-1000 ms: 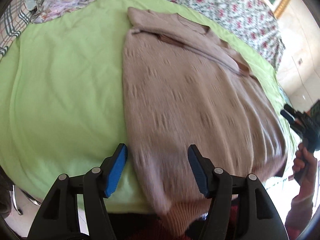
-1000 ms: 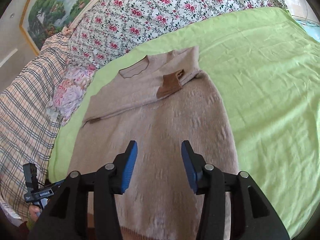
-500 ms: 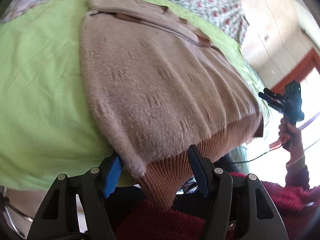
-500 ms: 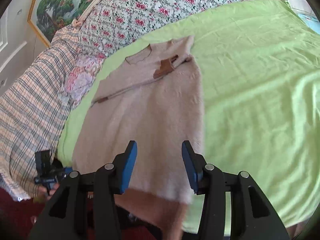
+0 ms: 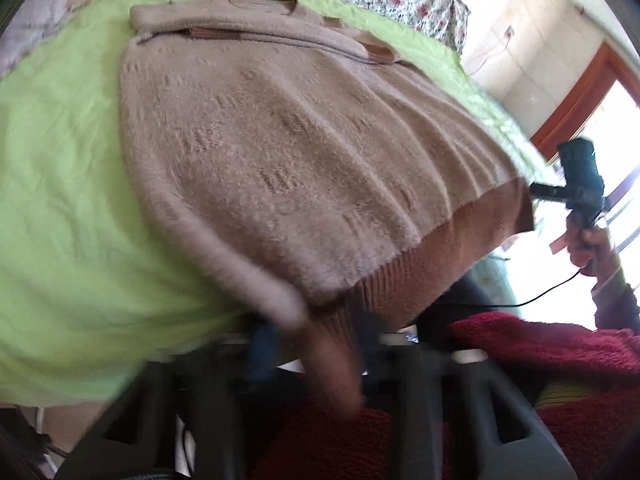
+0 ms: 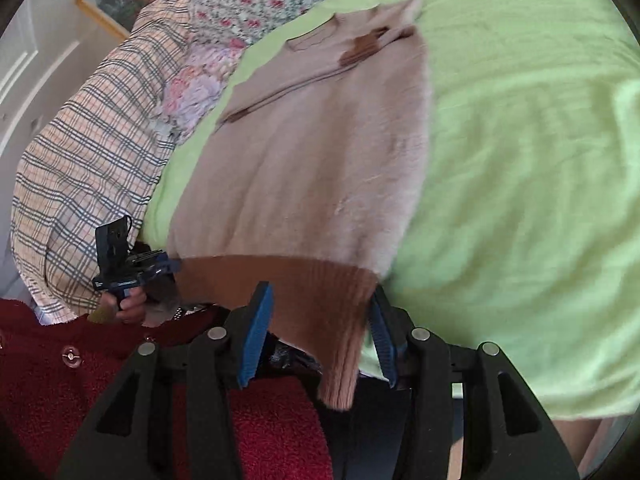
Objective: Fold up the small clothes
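A beige fuzzy sweater [image 5: 280, 160] lies flat on the green sheet [image 5: 60, 200], sleeves folded across the chest, its brown ribbed hem hanging over the near bed edge. My left gripper [image 5: 320, 352] is blurred, and its jaws are closing on the hem's left corner. The right wrist view shows that left gripper [image 6: 170, 267] with its tips pinched on that corner of the sweater [image 6: 312, 160]. My right gripper [image 6: 320, 340] stands open with the hem's right corner hanging between its blue pads [image 6: 256, 332]. The left wrist view shows the right gripper [image 5: 534, 192] by the hem's far corner.
A plaid blanket [image 6: 80, 160] and floral bedding [image 6: 260, 0] lie along the head of the bed. The person's red fuzzy top [image 6: 60, 380] is close under both grippers. A wooden window frame [image 5: 580, 92] and a tiled wall stand beyond the bed.
Both grippers dropped toward the near bed edge and the hanging hem. The left jaws went from wide apart to nearly together on the hem corner. The right jaws kept their width.
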`<state>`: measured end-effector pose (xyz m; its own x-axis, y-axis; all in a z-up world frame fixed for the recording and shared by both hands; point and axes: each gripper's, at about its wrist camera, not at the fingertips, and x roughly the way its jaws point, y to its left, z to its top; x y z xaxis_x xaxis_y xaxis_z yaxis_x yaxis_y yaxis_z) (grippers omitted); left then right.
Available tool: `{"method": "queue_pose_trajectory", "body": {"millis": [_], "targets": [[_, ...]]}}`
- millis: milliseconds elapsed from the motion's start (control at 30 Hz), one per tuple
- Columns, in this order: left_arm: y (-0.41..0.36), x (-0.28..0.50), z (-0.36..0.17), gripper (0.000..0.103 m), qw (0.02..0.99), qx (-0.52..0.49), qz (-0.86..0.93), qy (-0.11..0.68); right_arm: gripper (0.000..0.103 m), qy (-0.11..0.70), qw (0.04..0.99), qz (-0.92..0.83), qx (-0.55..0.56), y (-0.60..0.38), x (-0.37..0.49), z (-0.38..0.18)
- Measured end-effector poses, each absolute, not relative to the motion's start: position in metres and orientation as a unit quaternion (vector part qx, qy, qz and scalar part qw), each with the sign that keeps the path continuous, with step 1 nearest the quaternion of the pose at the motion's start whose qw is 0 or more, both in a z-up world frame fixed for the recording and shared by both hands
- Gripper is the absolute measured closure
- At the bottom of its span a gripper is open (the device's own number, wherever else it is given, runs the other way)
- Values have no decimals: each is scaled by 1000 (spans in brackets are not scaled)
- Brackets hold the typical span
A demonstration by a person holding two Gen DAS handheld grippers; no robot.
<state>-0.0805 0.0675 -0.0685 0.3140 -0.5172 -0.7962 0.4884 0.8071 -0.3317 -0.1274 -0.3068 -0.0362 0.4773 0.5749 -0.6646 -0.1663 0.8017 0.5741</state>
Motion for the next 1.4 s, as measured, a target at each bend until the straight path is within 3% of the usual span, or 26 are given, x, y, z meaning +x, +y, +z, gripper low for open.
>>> {"method": "queue_pose_trajectory", "body": {"millis": [333,400,433,933,1100,1400], "targets": [[59,-77,-90,80,770,-19,-334,543,57,430,820,259,275,-322,-127,-50],[52,-79,-88,89,782,1,-333,528,77,438,826,243,259,-319,-125,-51],[52,-80,-86,94,785,4,-333,522,93,442,827,237,254,-318,-125,-52],[99,-112,21,98,859,-76,-348,367,95,314,861,262,302,-337,-142,-3],[106,-97,7,98,850,-104,-332,395,95,340,854,248,306,-342,-133,-14],[104,-60,64,98,885,-105,-333,308,95,234,881,270,311,-356,-83,54]]}}
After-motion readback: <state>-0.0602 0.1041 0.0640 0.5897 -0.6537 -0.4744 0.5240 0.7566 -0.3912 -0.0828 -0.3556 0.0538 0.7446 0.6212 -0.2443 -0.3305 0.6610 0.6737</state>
